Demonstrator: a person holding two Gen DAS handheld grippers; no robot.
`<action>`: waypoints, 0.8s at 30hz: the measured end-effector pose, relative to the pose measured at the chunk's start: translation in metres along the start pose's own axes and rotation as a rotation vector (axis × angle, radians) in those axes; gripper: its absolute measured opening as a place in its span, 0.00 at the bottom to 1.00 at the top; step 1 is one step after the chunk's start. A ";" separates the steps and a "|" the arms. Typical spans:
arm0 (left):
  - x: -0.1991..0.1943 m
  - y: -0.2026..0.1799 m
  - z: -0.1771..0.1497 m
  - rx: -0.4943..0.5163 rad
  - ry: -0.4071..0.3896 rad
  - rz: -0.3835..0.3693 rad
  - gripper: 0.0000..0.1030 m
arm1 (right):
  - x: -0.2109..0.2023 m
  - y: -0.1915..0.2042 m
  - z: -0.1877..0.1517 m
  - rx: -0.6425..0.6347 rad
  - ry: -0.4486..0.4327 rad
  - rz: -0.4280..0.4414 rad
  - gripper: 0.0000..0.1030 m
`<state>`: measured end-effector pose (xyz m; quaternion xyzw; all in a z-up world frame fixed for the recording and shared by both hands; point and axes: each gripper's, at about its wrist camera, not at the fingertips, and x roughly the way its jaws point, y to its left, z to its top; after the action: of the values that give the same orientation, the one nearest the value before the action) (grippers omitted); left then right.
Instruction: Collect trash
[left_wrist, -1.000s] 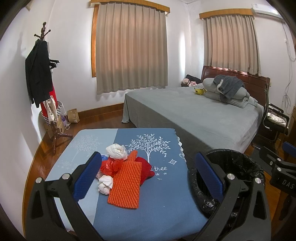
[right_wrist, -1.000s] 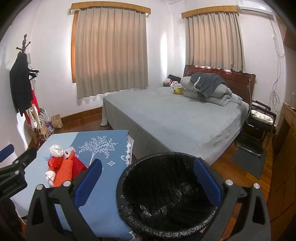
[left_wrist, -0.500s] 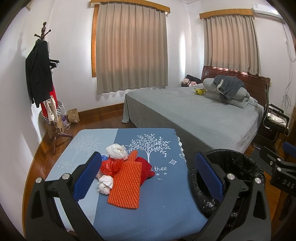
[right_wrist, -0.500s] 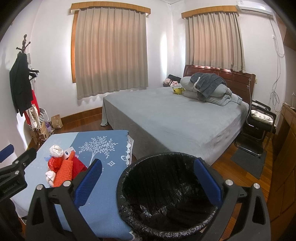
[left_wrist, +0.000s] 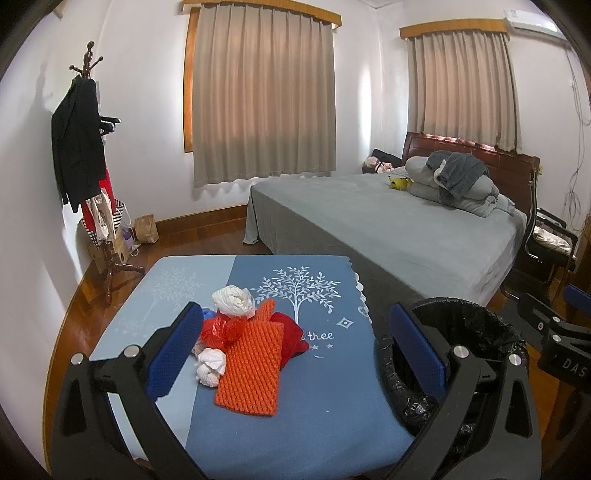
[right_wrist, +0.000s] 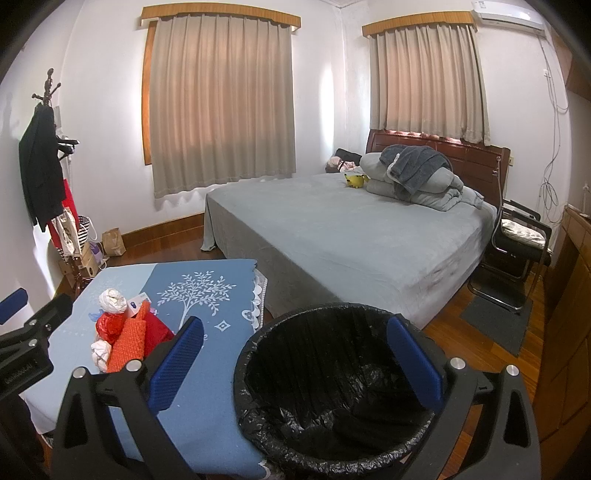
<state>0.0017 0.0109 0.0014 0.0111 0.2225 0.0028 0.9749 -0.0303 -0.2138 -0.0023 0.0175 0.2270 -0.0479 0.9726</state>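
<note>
A heap of trash lies on the blue-covered table (left_wrist: 314, 387): an orange foam net (left_wrist: 251, 365), red plastic (left_wrist: 221, 330), a white crumpled ball (left_wrist: 233, 301) and a smaller white wad (left_wrist: 211, 365). My left gripper (left_wrist: 295, 350) hangs open above the table's near edge, with the heap between and ahead of its blue fingers. A bin with a black liner (right_wrist: 332, 387) stands to the right of the table. My right gripper (right_wrist: 295, 362) is open above the bin's mouth. The same heap (right_wrist: 122, 332) shows at the left in the right wrist view.
A large grey bed (right_wrist: 351, 229) fills the room behind the table and bin. A coat stand (left_wrist: 86, 166) with dark clothes and bags stands at the left wall. A chair (right_wrist: 517, 243) and a wooden cabinet (right_wrist: 569, 332) are on the right.
</note>
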 end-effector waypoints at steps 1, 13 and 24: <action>0.000 0.000 0.000 -0.001 0.000 0.001 0.95 | 0.000 0.000 0.000 0.001 0.001 0.000 0.94; 0.005 0.004 -0.002 -0.014 0.004 0.011 0.95 | 0.006 0.006 -0.007 -0.003 0.004 0.006 0.94; 0.030 0.036 -0.008 -0.049 0.022 0.040 0.95 | 0.043 0.037 -0.005 -0.033 0.014 0.054 0.94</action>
<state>0.0251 0.0476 -0.0176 -0.0085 0.2326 0.0278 0.9721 0.0101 -0.1801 -0.0254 0.0080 0.2339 -0.0177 0.9721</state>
